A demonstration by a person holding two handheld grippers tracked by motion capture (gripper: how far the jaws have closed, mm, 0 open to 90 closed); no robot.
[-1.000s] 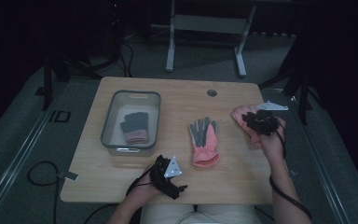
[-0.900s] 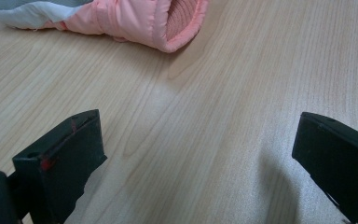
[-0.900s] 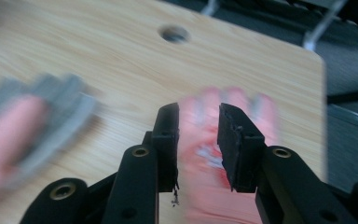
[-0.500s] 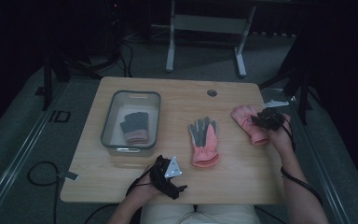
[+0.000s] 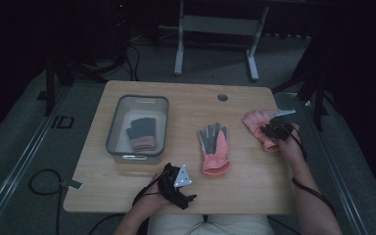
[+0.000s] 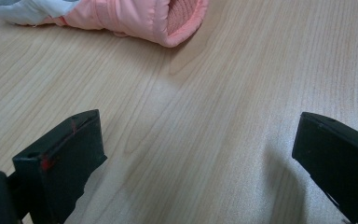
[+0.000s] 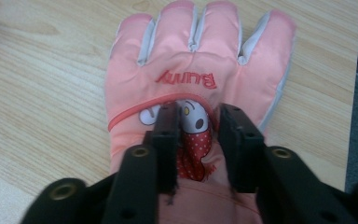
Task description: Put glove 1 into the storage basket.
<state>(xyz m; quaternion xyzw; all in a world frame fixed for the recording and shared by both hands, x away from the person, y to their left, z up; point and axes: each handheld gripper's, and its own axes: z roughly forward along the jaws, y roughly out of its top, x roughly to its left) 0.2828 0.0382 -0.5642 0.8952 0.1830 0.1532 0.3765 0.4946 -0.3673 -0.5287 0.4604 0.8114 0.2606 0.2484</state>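
The right hand-held gripper is set down on the right glove, which lies flat, back up, at the right edge of the counter. Its jaws have just been closing and now stand narrow, with a fold of the printed fabric between them; whether the pads already press on that fold cannot be told for sure, though the cloth looks bunched between them.

The step in hand is judged to be the pick-up of this glove, probably for the bin at the left, where a dark glove already lies. For a good grasp, the jaws should be closed fully on the fold before any lift, so that both layers of the padded fabric are caught, not only the outer skin. The grip sits near the wrist end, so the glove's fingers are likely to hang and swing once lifted; a straight, slow lift is advised, and the path to the bin should be kept high enough to pass the middle glove and the bin's rim.

The left hand-held gripper is held low over bare wood at the near edge, its jaws wide apart and nothing between them, with the cuff of the middle glove just ahead. It may be left there.
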